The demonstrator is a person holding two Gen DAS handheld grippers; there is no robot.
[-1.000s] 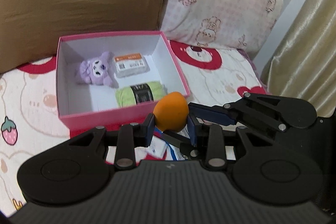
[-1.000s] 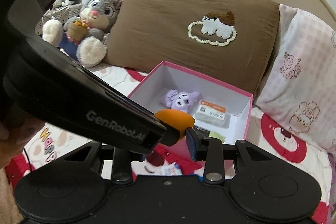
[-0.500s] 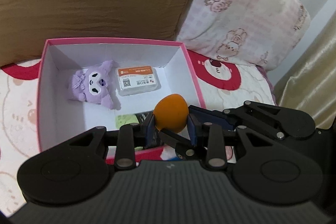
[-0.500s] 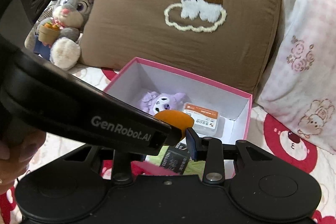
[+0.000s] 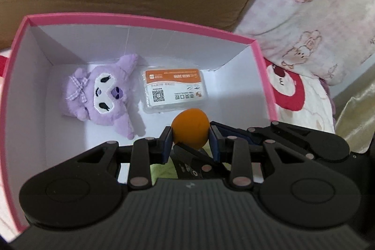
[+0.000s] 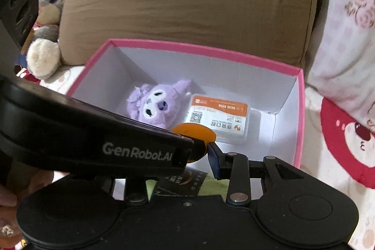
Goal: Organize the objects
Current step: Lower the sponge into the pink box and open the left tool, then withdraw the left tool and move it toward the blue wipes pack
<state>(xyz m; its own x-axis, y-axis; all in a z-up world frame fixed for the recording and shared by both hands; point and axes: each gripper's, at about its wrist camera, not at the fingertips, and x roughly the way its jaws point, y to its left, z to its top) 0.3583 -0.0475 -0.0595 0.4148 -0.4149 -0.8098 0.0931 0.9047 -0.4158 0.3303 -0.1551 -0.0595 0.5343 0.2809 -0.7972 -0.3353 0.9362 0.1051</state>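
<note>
My left gripper [image 5: 190, 139] is shut on an orange ball [image 5: 190, 127] and holds it over the open pink box [image 5: 140, 20]. In the box lie a purple plush [image 5: 100, 95], a clear packet with an orange label [image 5: 174, 90] and a green yarn ball with a black band [image 5: 164, 170] under my fingers. In the right wrist view the left gripper's body crosses in front, and the orange ball [image 6: 199, 132] sits beside my right gripper [image 6: 201, 156]. Its left finger is hidden; its right finger [image 6: 214, 161] is near the ball.
A brown pillow [image 6: 187, 11] and a pink patterned pillow [image 5: 316, 11] stand behind the box. A grey rabbit plush [image 6: 46, 22] sits at the far left. The box rests on a bed sheet with red prints [image 6: 339, 132]. A gold curtain [image 5: 356, 109] hangs at the right.
Both grippers have moved forward and down over the box. The orange ball has stayed in my left gripper and now hangs above the box's inside.
</note>
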